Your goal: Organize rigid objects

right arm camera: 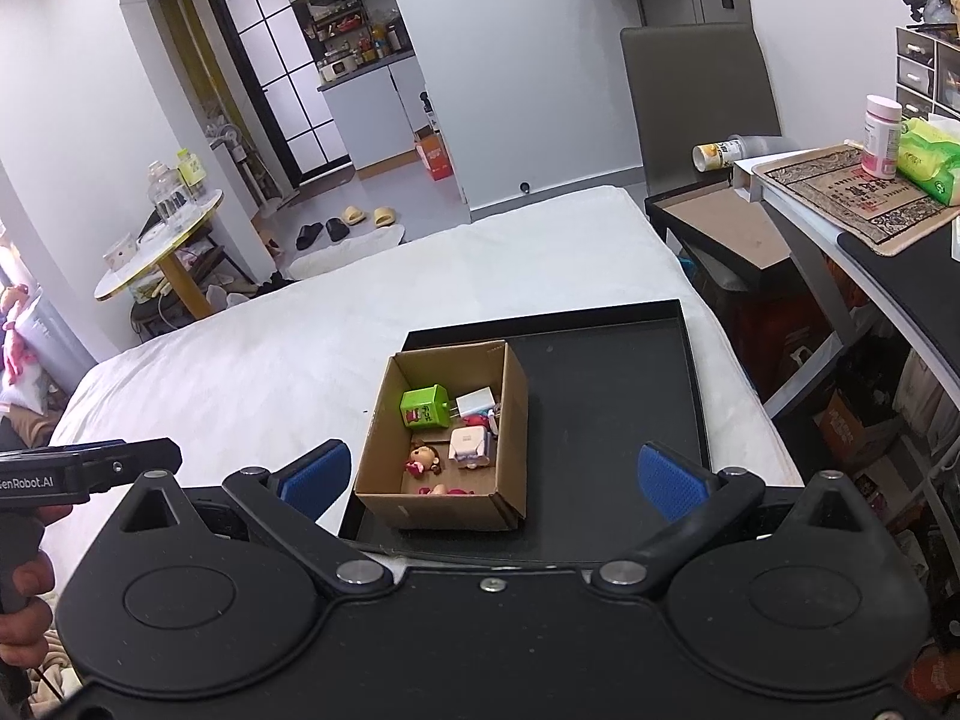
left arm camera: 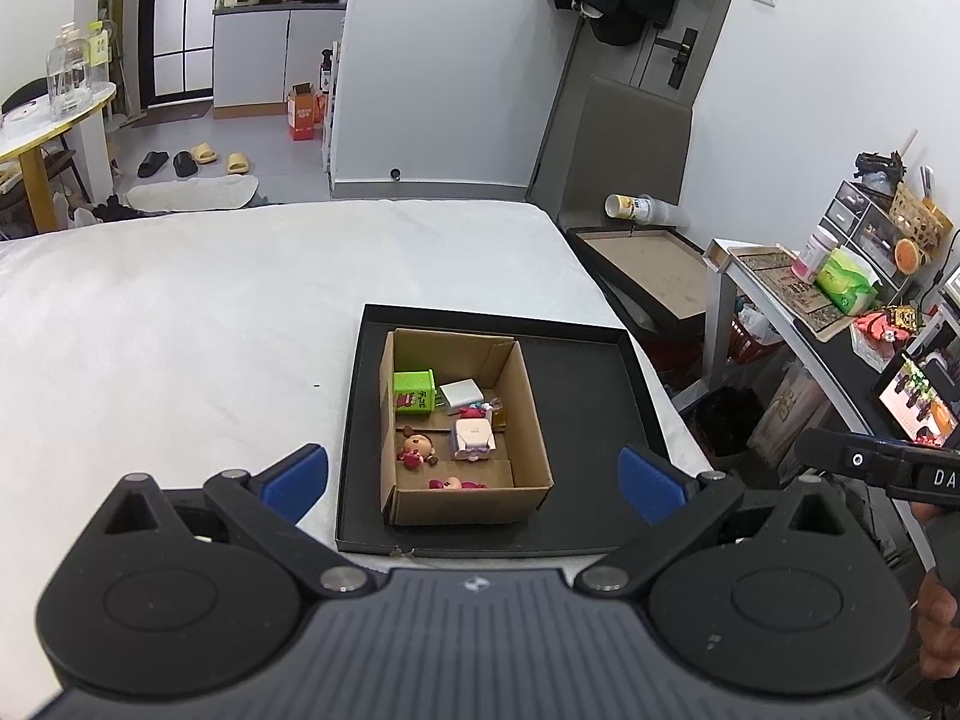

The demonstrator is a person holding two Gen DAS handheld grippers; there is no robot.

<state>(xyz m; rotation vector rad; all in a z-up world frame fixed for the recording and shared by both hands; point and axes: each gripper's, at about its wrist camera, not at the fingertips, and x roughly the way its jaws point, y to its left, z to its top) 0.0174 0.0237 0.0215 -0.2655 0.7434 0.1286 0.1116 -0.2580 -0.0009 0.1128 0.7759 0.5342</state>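
An open cardboard box (left arm camera: 521, 396) (right arm camera: 515, 420) stands in the left part of a black tray (left arm camera: 594, 384) (right arm camera: 618, 384) on a white bed. Inside lie a green cube charger (left arm camera: 414, 391) (right arm camera: 427, 407), a white adapter (left arm camera: 461, 392) (right arm camera: 477, 401), a white and purple block (left arm camera: 473, 439) (right arm camera: 469, 445), a small doll (left arm camera: 416, 449) (right arm camera: 425, 458) and a red figure (left arm camera: 456, 485) (right arm camera: 444, 489). My left gripper (left arm camera: 474, 480) hangs open in front of the box, nothing between its blue pads. My right gripper (right arm camera: 492, 480) is open too, empty, near the tray's front edge.
The white bed (left arm camera: 180, 324) (right arm camera: 252, 348) spreads left of the tray. A dark chair (left arm camera: 636, 144) (right arm camera: 702, 96), a framed board (left arm camera: 654, 264) and a cluttered shelf (right arm camera: 852, 198) stand to the right. A hand holds each gripper's handle at the frame edges.
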